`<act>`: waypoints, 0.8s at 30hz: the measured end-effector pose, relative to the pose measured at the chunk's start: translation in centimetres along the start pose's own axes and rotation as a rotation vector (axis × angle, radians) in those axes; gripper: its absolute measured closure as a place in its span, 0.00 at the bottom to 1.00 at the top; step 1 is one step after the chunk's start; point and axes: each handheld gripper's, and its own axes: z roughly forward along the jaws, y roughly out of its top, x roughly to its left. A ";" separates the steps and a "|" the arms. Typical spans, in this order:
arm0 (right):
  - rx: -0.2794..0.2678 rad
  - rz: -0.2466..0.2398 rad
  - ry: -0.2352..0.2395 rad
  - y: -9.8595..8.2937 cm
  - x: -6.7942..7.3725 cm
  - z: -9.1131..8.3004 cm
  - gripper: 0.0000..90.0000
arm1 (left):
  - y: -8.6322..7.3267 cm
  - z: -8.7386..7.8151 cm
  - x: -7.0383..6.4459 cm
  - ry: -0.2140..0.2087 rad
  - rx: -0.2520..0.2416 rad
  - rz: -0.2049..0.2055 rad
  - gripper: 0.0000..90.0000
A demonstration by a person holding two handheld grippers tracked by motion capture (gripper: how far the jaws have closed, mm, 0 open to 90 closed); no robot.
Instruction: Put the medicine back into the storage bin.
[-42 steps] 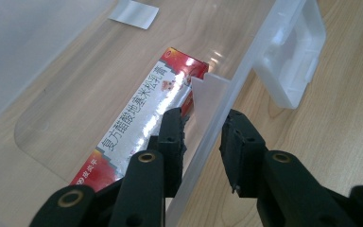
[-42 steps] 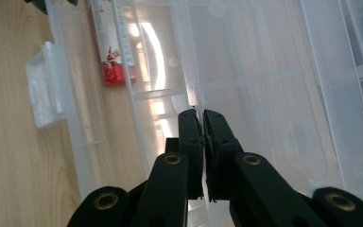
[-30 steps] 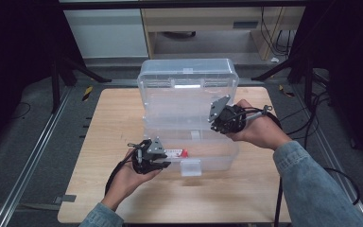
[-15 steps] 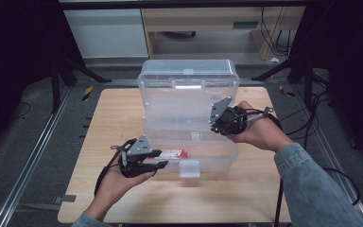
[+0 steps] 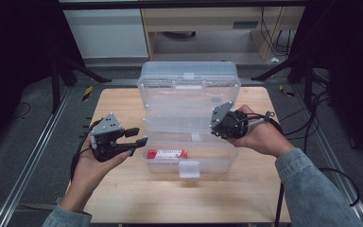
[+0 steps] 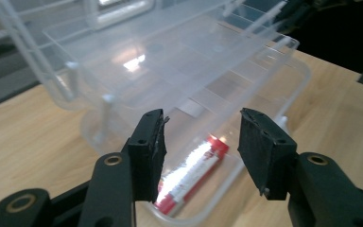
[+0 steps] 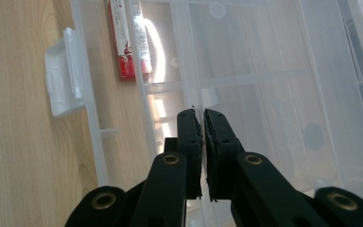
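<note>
Left gripper (image 5: 141,135) hangs wide-jawed just left of the clear box (image 5: 189,90), lined up on the red packet (image 5: 168,153) lying inside its front, while right gripper (image 7: 202,124), jaws pinched nearly together, holds over the inner tray (image 7: 246,61).

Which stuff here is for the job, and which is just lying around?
For the job: clear plastic box, red packet inside it, left gripper open, right gripper shut over the box's tray.

Lying around: yellow-black tool on the floor, floor cables.

Left gripper (image 5: 139,136) jaws spread wide; right gripper (image 5: 216,124) jaws pressed together.
</note>
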 end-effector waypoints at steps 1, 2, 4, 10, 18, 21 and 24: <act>-0.002 0.001 0.002 0.0 0.0 0.0 0.96 | 0.1 0.0 0.3 0.002 -0.006 -0.010 0.57; -0.003 -0.003 0.002 -0.1 0.0 0.0 0.96 | 0.1 0.1 0.6 -0.001 -0.015 -0.021 0.56; -0.007 -0.001 0.005 -0.1 0.2 0.1 0.96 | 0.3 0.3 1.0 0.004 -0.029 -0.038 0.57; -0.012 0.002 0.007 -0.4 0.6 0.1 0.95 | 1.2 1.1 2.6 0.019 -0.046 -0.063 0.57; -0.021 0.007 0.006 -0.7 1.1 0.3 0.94 | 1.8 2.4 3.8 0.017 -0.069 -0.119 0.62; -0.031 0.013 0.009 -0.9 1.3 0.4 0.93 | 1.7 3.1 4.3 0.009 -0.052 -0.132 0.63; -0.037 0.014 0.006 -1.1 1.4 0.4 0.93 | 1.6 3.1 4.3 0.024 -0.057 -0.140 0.64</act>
